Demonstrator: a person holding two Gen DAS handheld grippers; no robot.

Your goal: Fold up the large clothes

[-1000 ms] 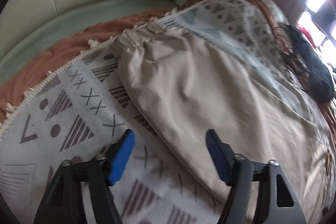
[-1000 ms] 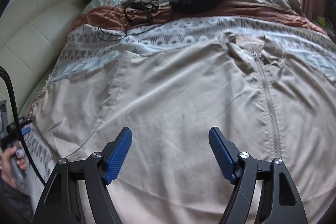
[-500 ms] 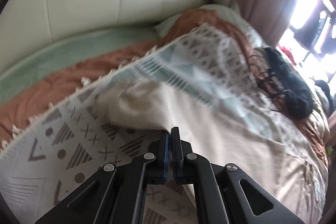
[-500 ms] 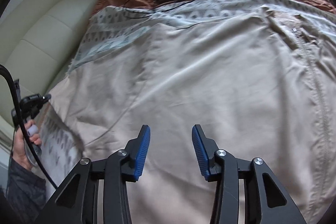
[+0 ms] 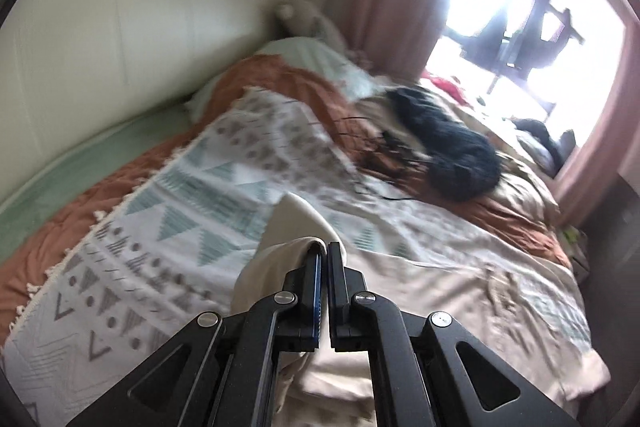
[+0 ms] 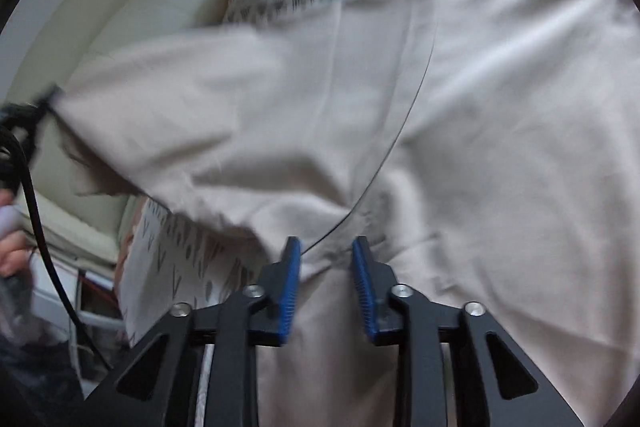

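While the beige jacket [image 6: 400, 99] lies spread over the patterned throw [image 5: 168, 235] on the bed, its body fills most of the right wrist view, with one sleeve [image 6: 172, 115] stretched out from the body toward nine o'clock. That sleeve's long axis runs roughly from three to nine o'clock in that view, rising off the bed as it goes; its far end meets a blurred dark gripper at the nine o'clock edge, beside a black cable [image 6: 36, 195] and a person's hand [image 6: 12, 251].

In the left wrist view the left gripper [image 5: 325, 255] has its jaws pressed together, and a bunch of beige sleeve cloth [image 5: 280, 247] is pinched between them, draping over the left finger and hanging down toward seven o'clock. A peak of the cloth stands up just past the fingertips toward twelve o'clock. The rest of the jacket lies flat on the bed toward four o'clock.

The right gripper [image 6: 326, 251] points down at the jacket near where the sleeve joins the body. Its jaws are closing, with a gap left between the blue pads [image 6: 291, 279]; a puckered ridge of beige cloth sits between them, but whether the pads already touch it is not clear. A thin dark curved line, seam or cord I cannot tell, runs from the gap up toward one o'clock.

Beyond the throw, a rust-brown blanket [image 5: 280, 79] and a black garment [image 5: 452, 155] lie toward one and two o'clock in the left wrist view, with a bright window [image 5: 532, 7] behind.
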